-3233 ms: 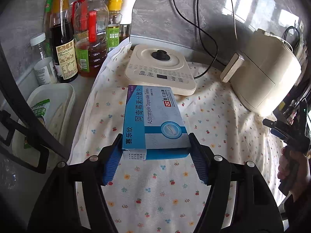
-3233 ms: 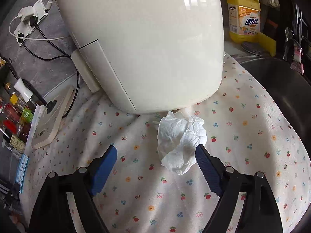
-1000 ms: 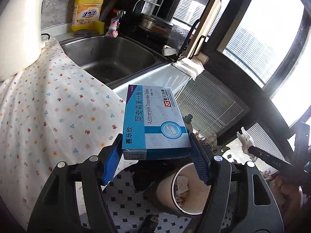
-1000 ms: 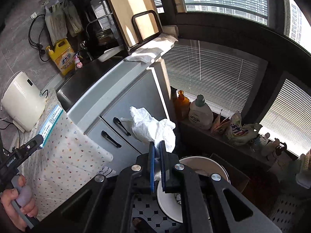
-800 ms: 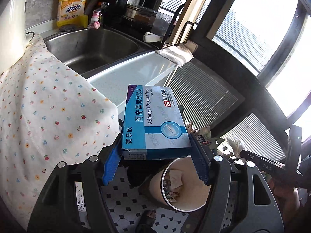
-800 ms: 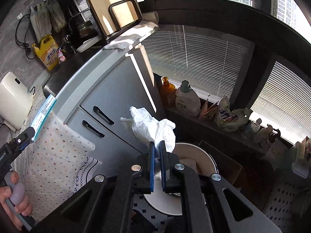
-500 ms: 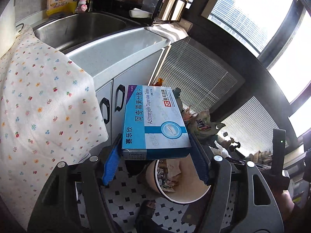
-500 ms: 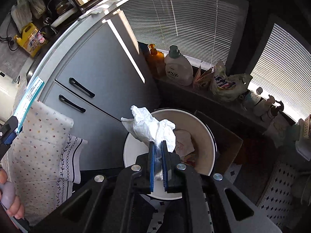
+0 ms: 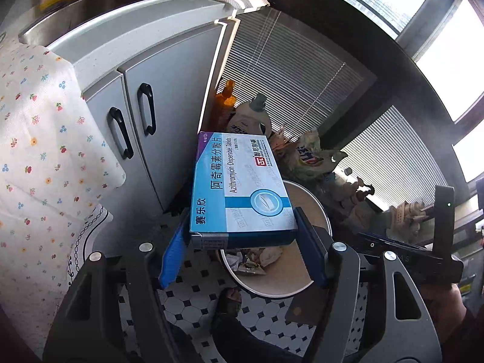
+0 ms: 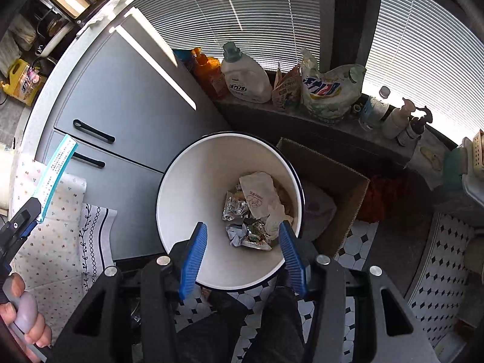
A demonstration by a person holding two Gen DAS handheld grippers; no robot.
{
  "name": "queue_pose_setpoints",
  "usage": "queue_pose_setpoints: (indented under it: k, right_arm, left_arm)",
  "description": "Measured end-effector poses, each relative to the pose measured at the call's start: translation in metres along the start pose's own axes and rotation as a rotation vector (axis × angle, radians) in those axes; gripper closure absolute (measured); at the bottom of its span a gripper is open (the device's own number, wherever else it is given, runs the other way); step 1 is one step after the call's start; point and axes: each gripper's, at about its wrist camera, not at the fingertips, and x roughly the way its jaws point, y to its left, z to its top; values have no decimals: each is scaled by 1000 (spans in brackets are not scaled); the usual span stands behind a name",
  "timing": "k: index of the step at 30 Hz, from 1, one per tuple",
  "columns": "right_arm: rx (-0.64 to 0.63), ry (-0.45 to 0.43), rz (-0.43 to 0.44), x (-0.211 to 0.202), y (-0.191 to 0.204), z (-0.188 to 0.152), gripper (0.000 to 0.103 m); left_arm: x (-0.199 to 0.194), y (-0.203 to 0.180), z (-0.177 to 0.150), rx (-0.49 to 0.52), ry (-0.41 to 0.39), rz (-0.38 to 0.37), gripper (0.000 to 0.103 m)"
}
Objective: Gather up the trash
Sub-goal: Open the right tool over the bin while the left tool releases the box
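My left gripper [image 9: 242, 243] is shut on a blue medicine box [image 9: 239, 187], its blue pads pressing both long sides. The box hangs above the near rim of a white round trash bin [image 9: 302, 275] on the floor. In the right wrist view my right gripper [image 10: 242, 242] points down into the bin [image 10: 187, 187]. Its jaws are opening and nothing is between them. A crumpled white tissue [image 10: 273, 222] lies among wrappers at the bottom of the bin. The box [image 10: 56, 172] and left gripper show at the left edge.
Grey cabinet doors [image 10: 121, 106] stand behind the bin, and a floral cloth [image 9: 45, 151] hangs off the counter. An open cardboard box [image 10: 332, 181] sits right of the bin. Detergent bottles [image 10: 245, 78] line the window ledge. A person's leg [image 10: 242, 317] is below the gripper.
The right gripper came down over the bin and opened; the tissue left its jaws. The left gripper carried the box lower, off the counter edge and toward the bin.
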Motion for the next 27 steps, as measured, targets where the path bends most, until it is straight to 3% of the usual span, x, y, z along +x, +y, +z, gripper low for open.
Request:
queue_pose_setpoints:
  k: [9, 12, 14, 18, 27]
  right_arm:
    - [62, -35, -25, -27, -45, -9, 52]
    - [69, -36, -28, -30, -54, -11, 52]
    - [71, -32, -27, -30, -57, -12, 52]
    - [67, -29, -20, -29, -57, -13, 51]
    - [16, -36, 19, -28, -41, 1, 47]
  left_arm:
    - [36, -46, -14, 69, 84, -51, 37]
    - [52, -56, -17, 76, 144, -81, 36]
    - [59, -59, -18, 77, 170, -62, 27]
    - [56, -55, -18, 52, 144, -41, 20]
    - [33, -26, -13, -22, 96, 37, 20]
